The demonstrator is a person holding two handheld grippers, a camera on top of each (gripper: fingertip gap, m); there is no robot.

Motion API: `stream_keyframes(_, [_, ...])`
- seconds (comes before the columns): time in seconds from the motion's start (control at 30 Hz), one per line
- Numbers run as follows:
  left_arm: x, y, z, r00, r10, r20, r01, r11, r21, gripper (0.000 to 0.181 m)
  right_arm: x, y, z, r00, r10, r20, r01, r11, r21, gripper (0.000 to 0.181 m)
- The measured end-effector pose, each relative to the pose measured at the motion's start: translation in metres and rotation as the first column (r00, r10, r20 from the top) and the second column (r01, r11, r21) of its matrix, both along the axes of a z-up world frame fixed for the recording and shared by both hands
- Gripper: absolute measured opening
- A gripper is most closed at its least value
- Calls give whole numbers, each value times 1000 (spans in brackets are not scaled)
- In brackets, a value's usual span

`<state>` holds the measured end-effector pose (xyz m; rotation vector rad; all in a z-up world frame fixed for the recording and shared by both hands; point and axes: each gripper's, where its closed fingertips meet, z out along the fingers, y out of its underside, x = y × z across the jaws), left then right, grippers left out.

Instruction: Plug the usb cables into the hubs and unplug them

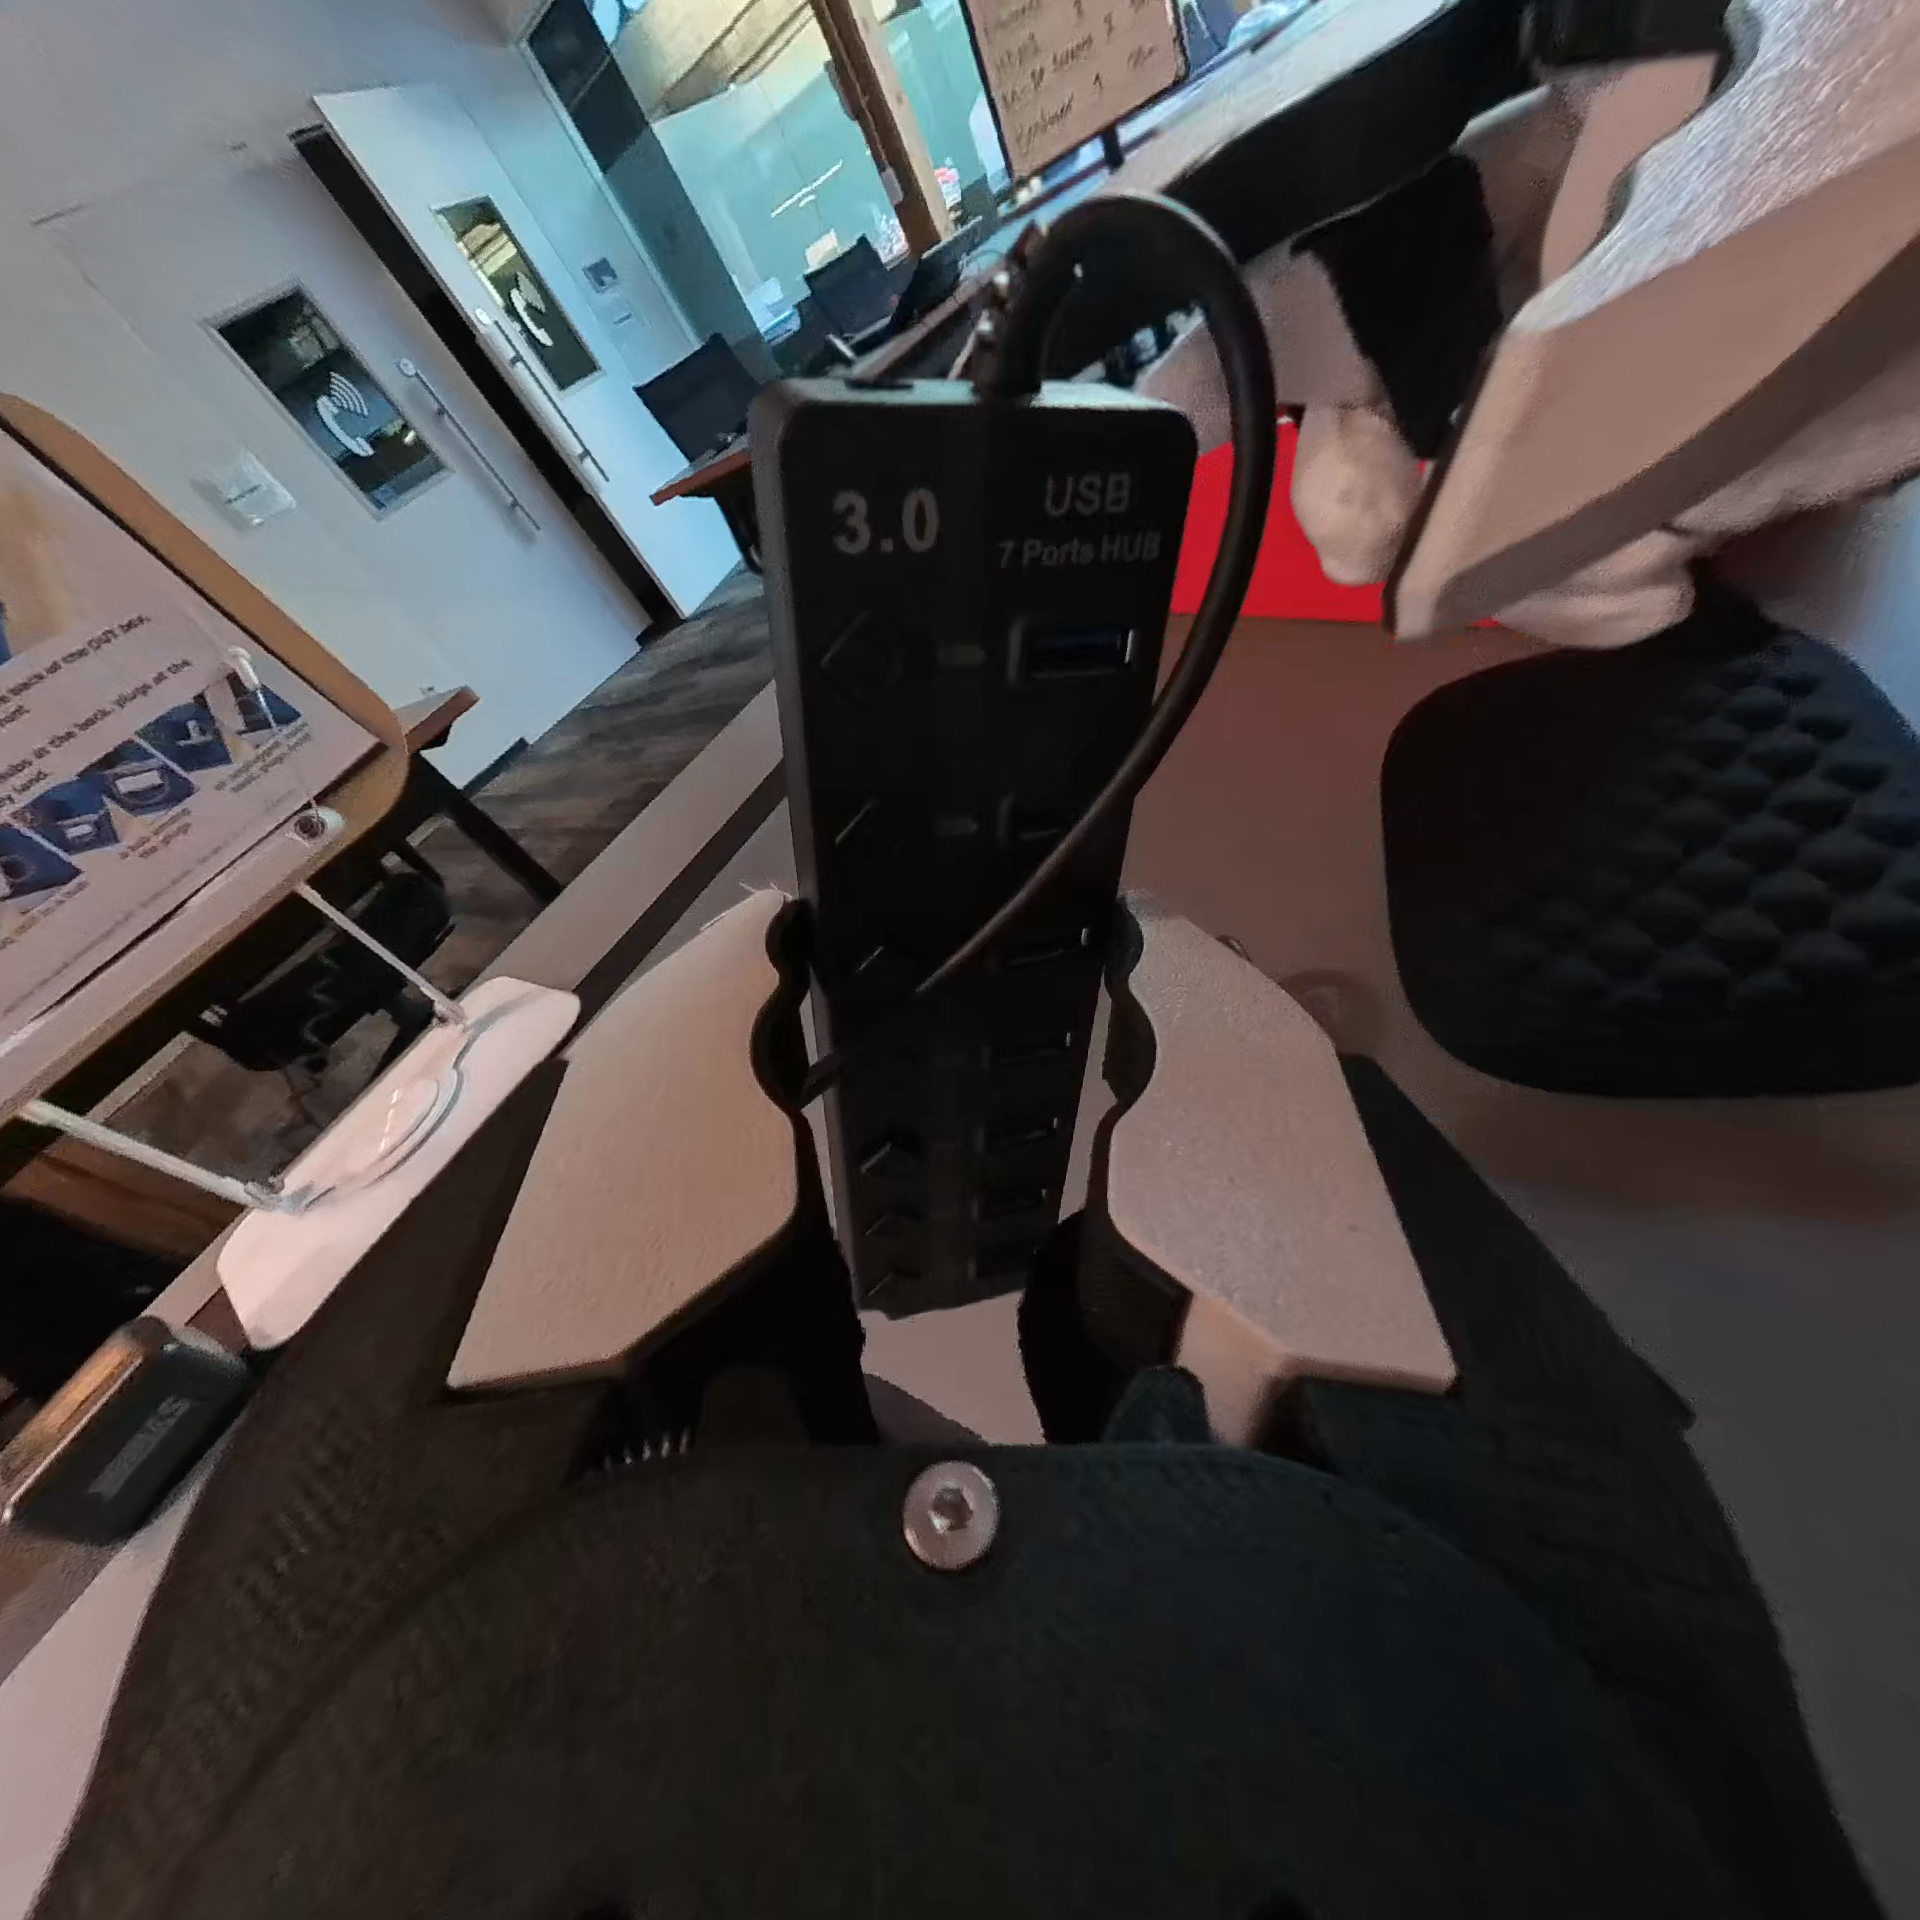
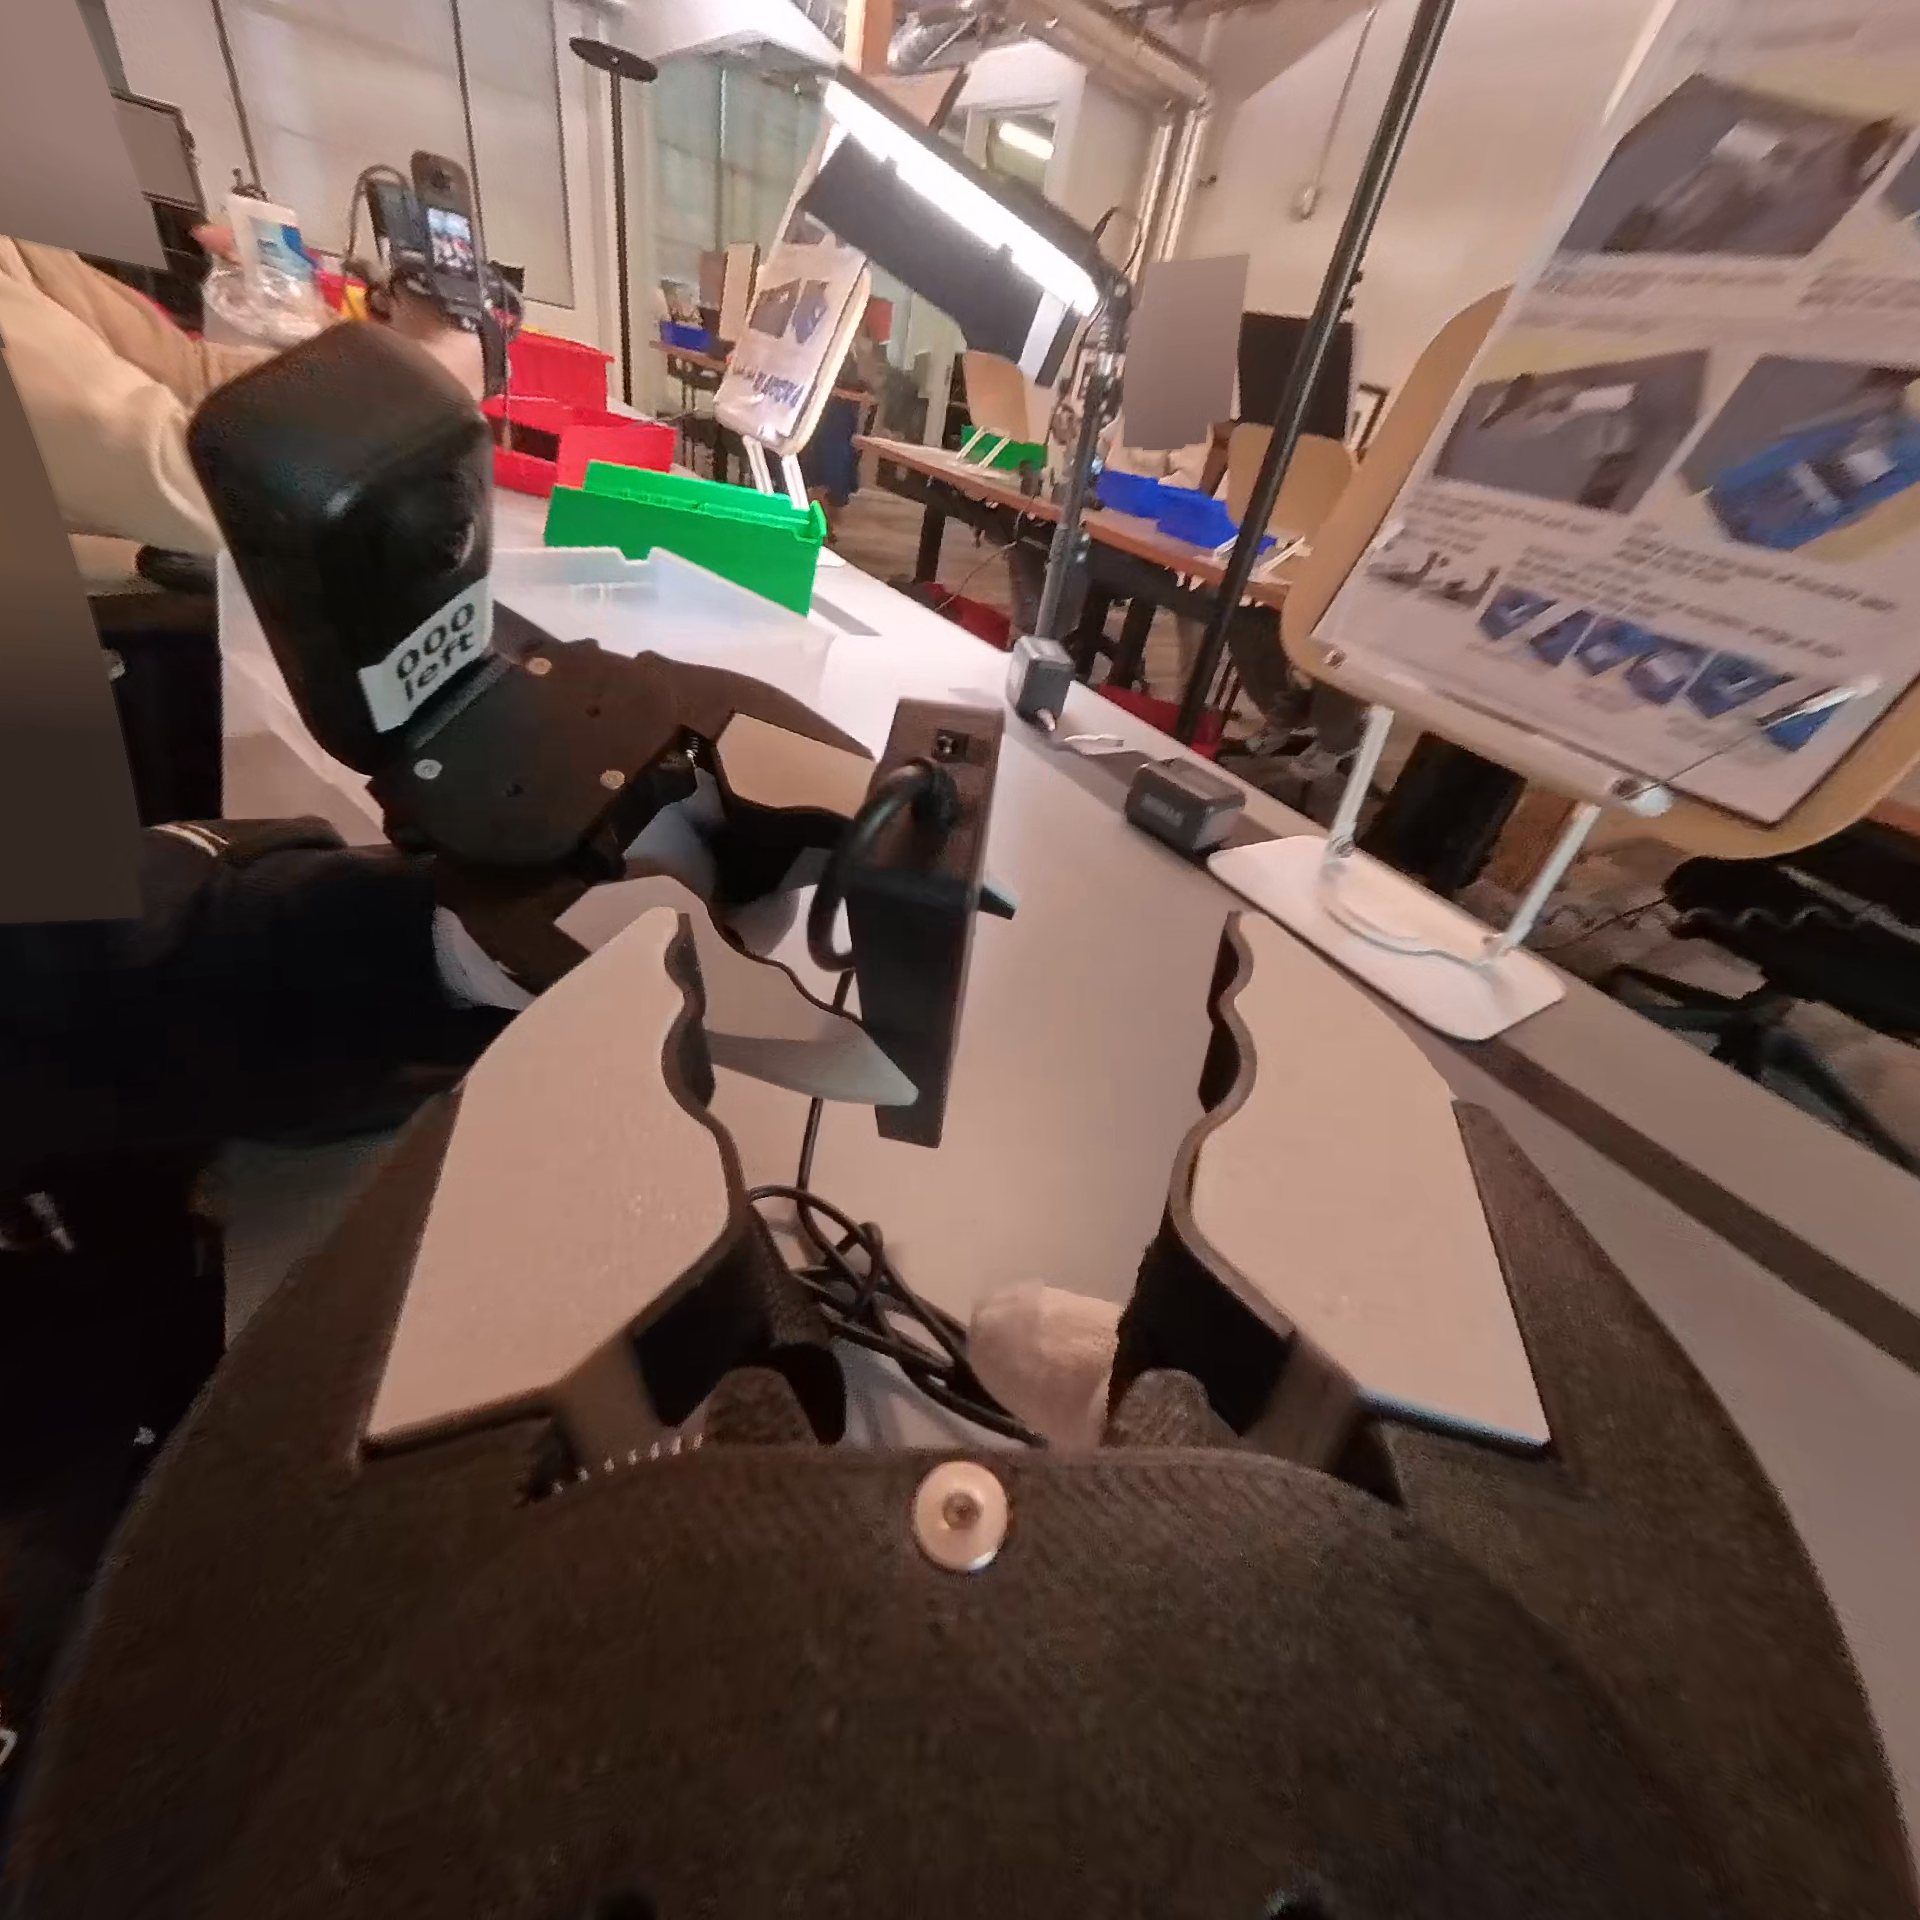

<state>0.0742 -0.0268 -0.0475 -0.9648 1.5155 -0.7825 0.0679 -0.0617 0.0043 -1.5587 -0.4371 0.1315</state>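
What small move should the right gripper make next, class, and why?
Probably lower the right gripper toward the coiled cable on the table and close on it. The left gripper already clamps the hub, whose ports look empty, while the right one is open and holds nothing.

Shared workshop-lab, with office space behind

Long white desk (image 2: 1091, 831) up front, an instruction board (image 2: 1621, 499) standing on it; beyond the desk, red (image 2: 582, 436), green (image 2: 686, 540) and blue parts bins (image 2: 1174, 499), more benches, an overhead light bar (image 2: 956, 229).
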Motion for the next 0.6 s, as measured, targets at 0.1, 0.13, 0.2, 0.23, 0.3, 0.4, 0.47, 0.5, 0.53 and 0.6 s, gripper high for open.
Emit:
stream_keyframes(0.1, [0,1,-9,1000,-4,-17,4,1000,-22,55,-2,9,-13,999,8,-35,-10,999,-43,90])
stream_keyframes(0.13, [1,2,-12,1000,-4,-23,3,1000,-26,55,-1,10,-15,999,10,-50,-13,999,-49,89])
stream_keyframes(0.2, [2,3,-17,999,-12,-39,11,999,-38,55,1,12,-17,997,10,-76,-14,998,-54,84])
stream_keyframes(0.23, [3,4,-20,999,-11,-48,9,999,-45,55,2,12,-16,996,12,-90,-17,999,-51,82])
stream_keyframes(0.3, [4,4,-26,998,-13,-67,11,999,-40,55,3,12,-15,993,20,-117,-26,998,-49,75])
stream_keyframes(0.4, [6,0,-30,996,-18,-82,17,1000,-14,55,0,13,-24,992,23,-120,-37,993,-112,64])
stream_keyframes(0.47, [7,-3,-32,996,-25,-85,25,1000,1,55,-2,15,-34,996,9,-91,-25,985,-173,48])
stream_keyframes(0.5, [7,-4,-33,996,-25,-88,26,1000,10,55,-3,15,-38,997,11,-70,-24,981,-193,34])
stream_keyframes(0.53, [8,-3,-34,996,-25,-86,26,1000,13,55,-4,15,-39,999,3,-53,-13,981,-195,30])
stream_keyframes(0.6, [9,-5,-29,998,-48,-48,48,999,-10,55,-3,14,-34,1000,-18,-18,15,986,-166,27])
